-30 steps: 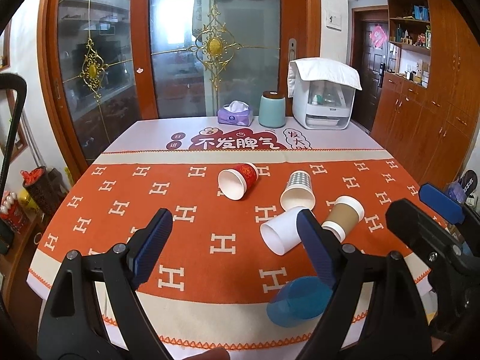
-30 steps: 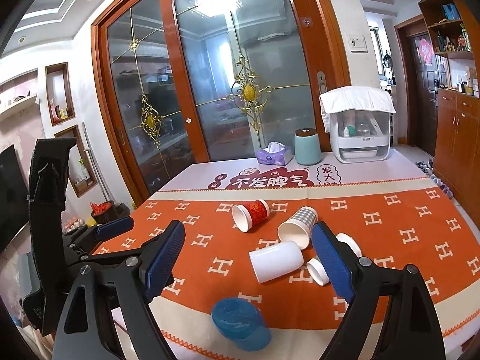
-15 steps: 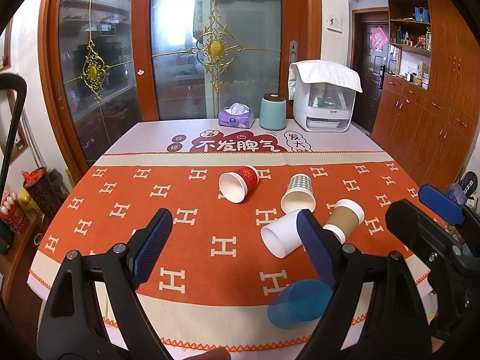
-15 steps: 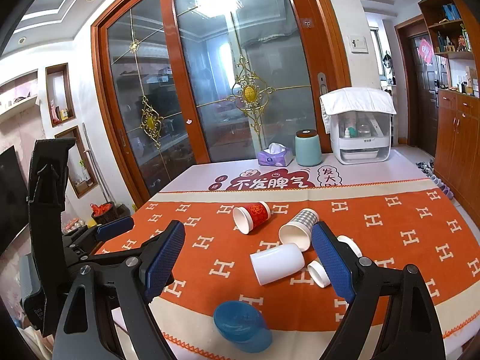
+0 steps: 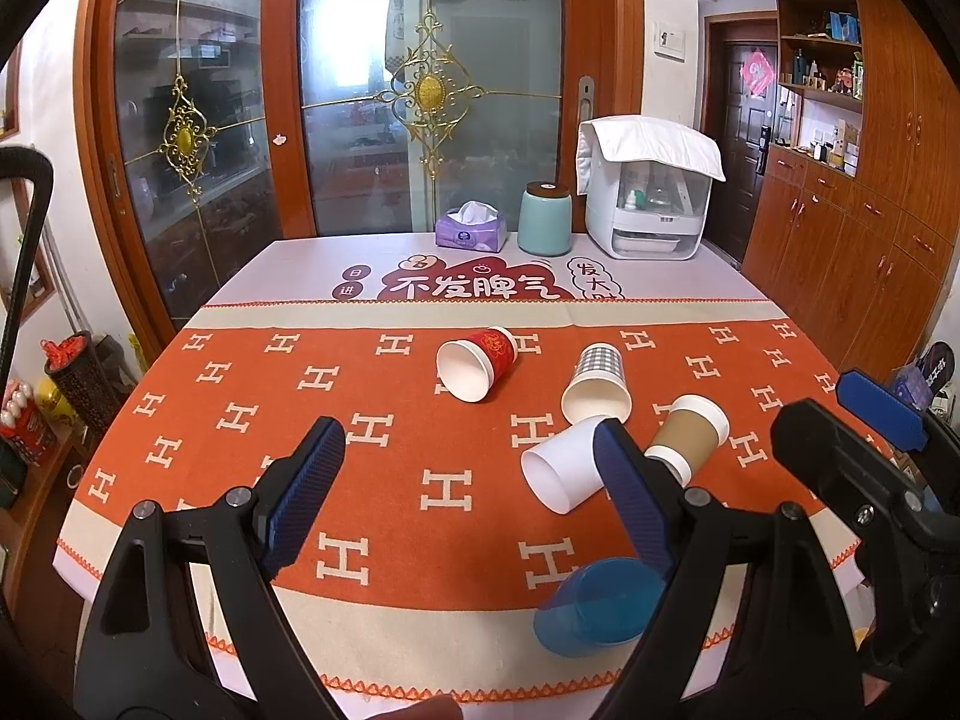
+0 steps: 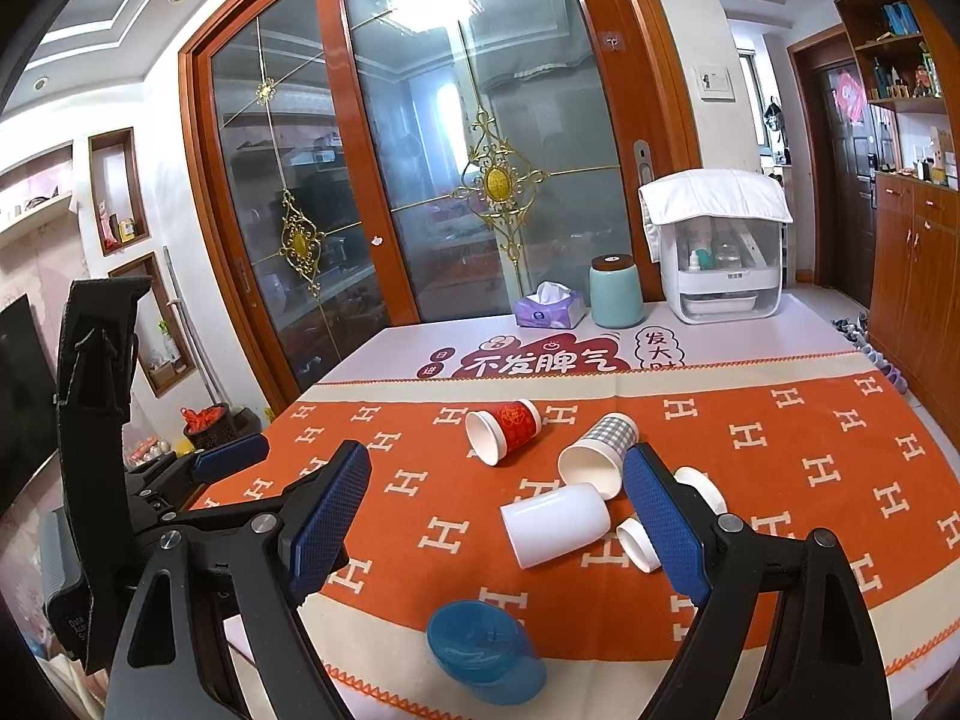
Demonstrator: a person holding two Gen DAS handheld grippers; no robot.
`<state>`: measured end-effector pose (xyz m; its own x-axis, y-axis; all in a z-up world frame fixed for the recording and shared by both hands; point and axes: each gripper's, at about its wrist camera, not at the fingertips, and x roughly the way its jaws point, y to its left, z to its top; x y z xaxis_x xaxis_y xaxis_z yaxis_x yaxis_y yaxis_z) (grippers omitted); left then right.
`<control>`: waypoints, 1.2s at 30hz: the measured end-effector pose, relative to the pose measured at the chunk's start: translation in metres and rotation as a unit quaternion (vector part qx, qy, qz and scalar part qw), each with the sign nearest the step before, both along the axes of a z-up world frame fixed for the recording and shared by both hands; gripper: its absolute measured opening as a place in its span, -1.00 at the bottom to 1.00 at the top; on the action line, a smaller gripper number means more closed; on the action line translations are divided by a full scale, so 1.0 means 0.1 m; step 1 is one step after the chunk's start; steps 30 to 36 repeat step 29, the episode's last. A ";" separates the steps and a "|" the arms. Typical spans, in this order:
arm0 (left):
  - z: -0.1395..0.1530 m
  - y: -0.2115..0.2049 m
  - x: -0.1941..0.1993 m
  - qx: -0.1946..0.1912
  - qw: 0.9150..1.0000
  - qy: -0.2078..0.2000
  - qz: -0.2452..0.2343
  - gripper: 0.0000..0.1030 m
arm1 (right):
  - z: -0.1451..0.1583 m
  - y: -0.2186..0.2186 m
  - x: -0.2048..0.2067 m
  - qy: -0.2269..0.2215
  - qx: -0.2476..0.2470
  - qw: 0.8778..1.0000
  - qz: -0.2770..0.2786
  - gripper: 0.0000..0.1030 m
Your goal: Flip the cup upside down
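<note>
Several cups lie on their sides on the orange tablecloth [image 5: 228, 420]: a red cup [image 5: 477, 360] [image 6: 504, 429], a checked cup [image 5: 597, 387] [image 6: 597, 453], a plain white cup [image 5: 561, 471] [image 6: 555, 519], a brown cup with a white lid [image 5: 690, 435] and a blue plastic cup [image 5: 597, 609] [image 6: 483, 651] near the front edge. My left gripper [image 5: 462, 498] is open and empty, above the front of the table. My right gripper [image 6: 498, 534] is open and empty. The brown cup is mostly hidden behind the right finger in the right wrist view.
At the back of the table stand a purple tissue box [image 5: 471, 228], a teal canister [image 5: 544, 219] and a white appliance under a towel [image 5: 648, 204]. Glass sliding doors are behind. Wooden cabinets [image 5: 858, 228] line the right wall.
Both grippers have drifted back and up slightly, so the cups sit a little lower in view. The cups have not moved. Both grippers stay open.
</note>
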<state>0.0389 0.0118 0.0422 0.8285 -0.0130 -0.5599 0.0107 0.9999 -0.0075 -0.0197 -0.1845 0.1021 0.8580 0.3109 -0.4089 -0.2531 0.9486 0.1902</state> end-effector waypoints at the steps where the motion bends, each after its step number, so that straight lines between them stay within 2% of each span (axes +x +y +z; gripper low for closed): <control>1: 0.00 0.00 0.00 0.000 1.000 0.000 0.000 0.62 | 0.00 -0.01 0.00 0.000 0.001 1.000 0.001 0.70; 36: -0.05 0.06 0.04 0.008 1.000 0.002 0.002 0.62 | -0.06 0.04 0.00 0.007 0.001 1.000 0.001 0.70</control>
